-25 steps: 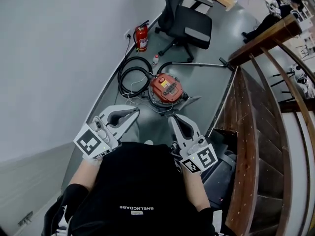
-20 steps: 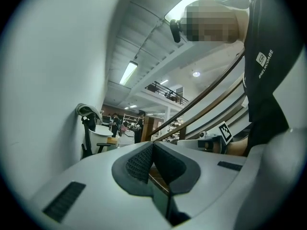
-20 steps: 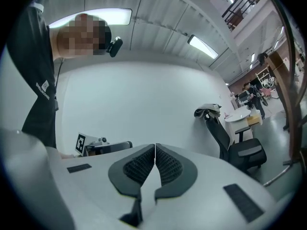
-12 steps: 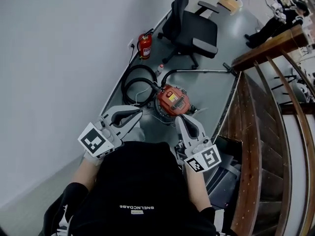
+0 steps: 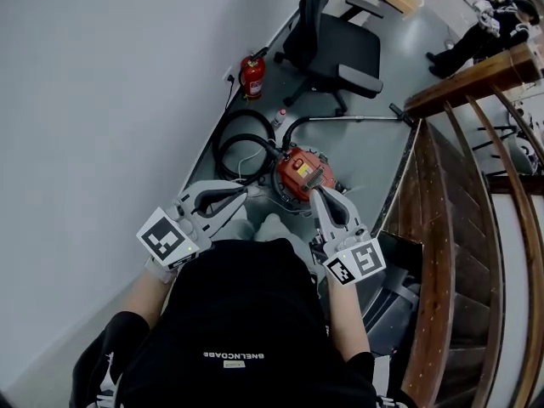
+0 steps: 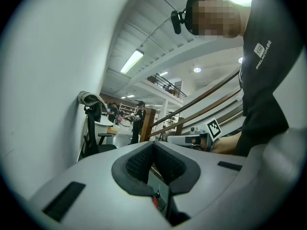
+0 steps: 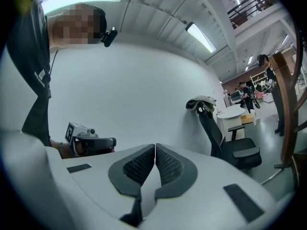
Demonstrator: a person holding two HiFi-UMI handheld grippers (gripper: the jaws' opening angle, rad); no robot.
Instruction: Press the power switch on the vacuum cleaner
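Observation:
The red canister vacuum cleaner (image 5: 299, 172) sits on the grey floor, with a yellow label on top and a black hose (image 5: 240, 143) coiled to its left. My left gripper (image 5: 243, 192) is held shut, just left of the vacuum and apart from it. In the head view the tip of my right gripper (image 5: 315, 193), also shut, overlaps the vacuum's near right edge; I cannot tell if it touches. Both gripper views point up and level across the room. In them the left gripper (image 6: 153, 145) and right gripper (image 7: 155, 146) have their jaws closed on nothing.
A white wall (image 5: 102, 100) runs along the left. A fire extinguisher (image 5: 252, 76) and a black office chair (image 5: 338, 48) stand beyond the vacuum. The metal wand (image 5: 357, 119) lies toward a wooden stair railing (image 5: 442, 194) on the right. People stand at the far back.
The vacuum has come closer in the head view as I stepped toward it. Both grippers now reach nearer to it, the right one overlapping its edge.

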